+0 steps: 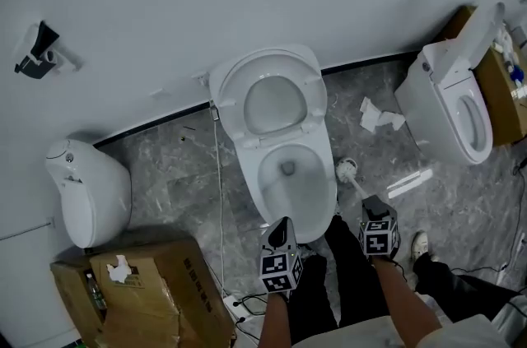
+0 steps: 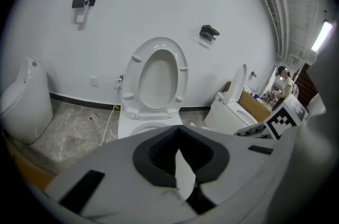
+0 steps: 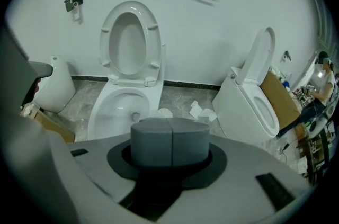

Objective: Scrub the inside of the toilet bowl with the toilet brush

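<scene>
The white toilet (image 1: 268, 174) stands against the wall with its seat and lid (image 1: 274, 101) raised; the open bowl (image 3: 119, 104) also shows in the right gripper view. The toilet brush's white head (image 1: 347, 169) is to the right of the bowl, its handle running back into my right gripper (image 1: 375, 206). That gripper (image 3: 170, 135) is shut on the handle, the brush head (image 3: 164, 112) peeking out beyond the grey pads. My left gripper (image 1: 282, 227) hovers over the bowl's front rim. Its dark jaws (image 2: 177, 151) meet at the tips and hold nothing.
A second toilet (image 1: 457, 104) with its lid up stands at the right. A white urinal-like fixture (image 1: 86, 190) and a cardboard box (image 1: 156, 289) are at the left. Crumpled paper (image 1: 377, 116) and a white strip (image 1: 409, 183) lie on the marble floor. A cable (image 1: 221, 198) runs left of the toilet.
</scene>
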A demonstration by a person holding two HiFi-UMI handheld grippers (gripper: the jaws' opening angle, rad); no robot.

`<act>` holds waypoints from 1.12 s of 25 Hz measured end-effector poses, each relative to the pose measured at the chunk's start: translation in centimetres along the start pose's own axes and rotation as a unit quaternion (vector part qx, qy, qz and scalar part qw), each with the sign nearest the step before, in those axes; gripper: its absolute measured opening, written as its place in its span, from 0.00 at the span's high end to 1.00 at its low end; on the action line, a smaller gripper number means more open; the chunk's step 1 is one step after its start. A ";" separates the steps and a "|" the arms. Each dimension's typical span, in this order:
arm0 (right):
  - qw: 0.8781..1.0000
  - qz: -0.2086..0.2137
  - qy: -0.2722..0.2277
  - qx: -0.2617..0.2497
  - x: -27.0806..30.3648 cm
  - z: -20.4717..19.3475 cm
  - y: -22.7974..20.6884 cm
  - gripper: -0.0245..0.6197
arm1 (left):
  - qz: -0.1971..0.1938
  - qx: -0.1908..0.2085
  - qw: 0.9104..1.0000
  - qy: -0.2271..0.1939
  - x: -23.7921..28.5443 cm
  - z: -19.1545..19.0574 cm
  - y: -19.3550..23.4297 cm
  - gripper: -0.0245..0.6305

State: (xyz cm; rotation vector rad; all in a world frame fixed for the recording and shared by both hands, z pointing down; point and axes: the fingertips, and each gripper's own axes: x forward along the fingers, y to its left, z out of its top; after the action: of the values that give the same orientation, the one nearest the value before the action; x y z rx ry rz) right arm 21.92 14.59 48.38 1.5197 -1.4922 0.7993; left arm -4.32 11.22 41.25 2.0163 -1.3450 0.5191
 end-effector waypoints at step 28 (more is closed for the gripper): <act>0.947 0.240 0.047 -0.208 2.8 -2.7 17.9 0.69 | 0.088 -0.004 0.996 0.023 -2.6 -5.8 8.0 0.92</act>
State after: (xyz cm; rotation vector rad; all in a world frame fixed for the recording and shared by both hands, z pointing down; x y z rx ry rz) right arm 4.76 16.82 54.43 0.8046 -1.8476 0.7504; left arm -12.52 14.95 46.12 1.8789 -1.5019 0.6339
